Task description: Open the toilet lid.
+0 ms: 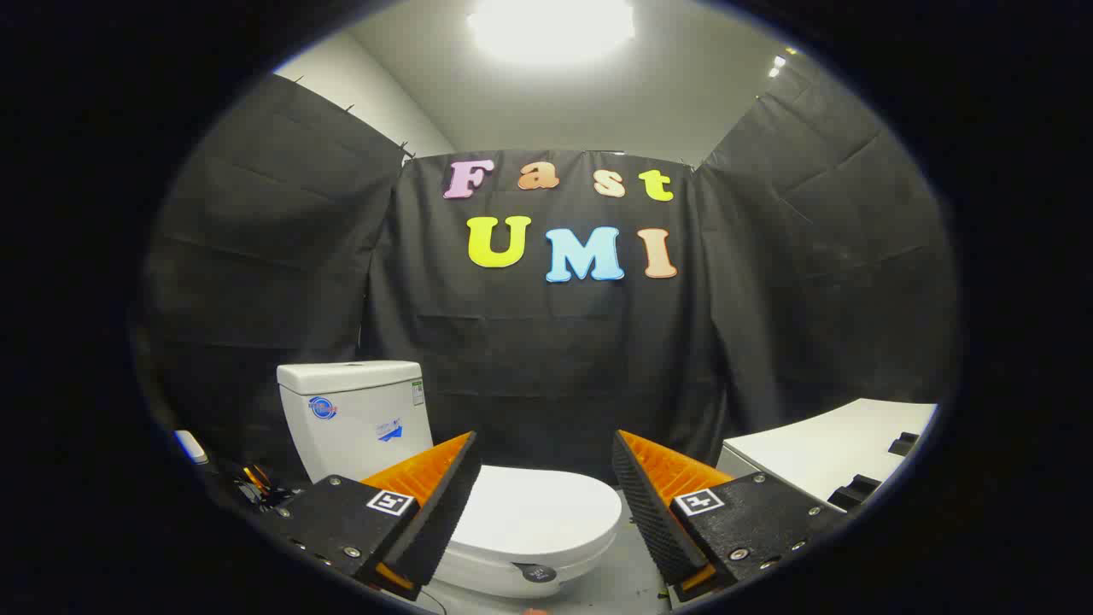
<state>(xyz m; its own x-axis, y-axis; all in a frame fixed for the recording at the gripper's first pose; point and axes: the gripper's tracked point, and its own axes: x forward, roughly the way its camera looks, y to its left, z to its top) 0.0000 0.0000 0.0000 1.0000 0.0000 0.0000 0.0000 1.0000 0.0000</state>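
The tool (544, 478) hangs with its fingers (444, 504) spread wide, touching nothing. Between and just beyond them lies the closed toilet lid (534, 512), the white tank (354, 418) behind it.

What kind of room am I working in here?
Probably a mock bathroom in a cloth-walled booth: a white toilet with lid down and cistern behind, a white cabinet alongside. The hand-held gripper hangs open above the lid.

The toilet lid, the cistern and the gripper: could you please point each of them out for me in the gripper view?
toilet lid (534, 512): gripper view, flat top of the closed lid, between the fingers.
cistern (354, 418): gripper view, its front face, behind the lid.
gripper (544, 465): gripper view, open gap midway between its fingertips.
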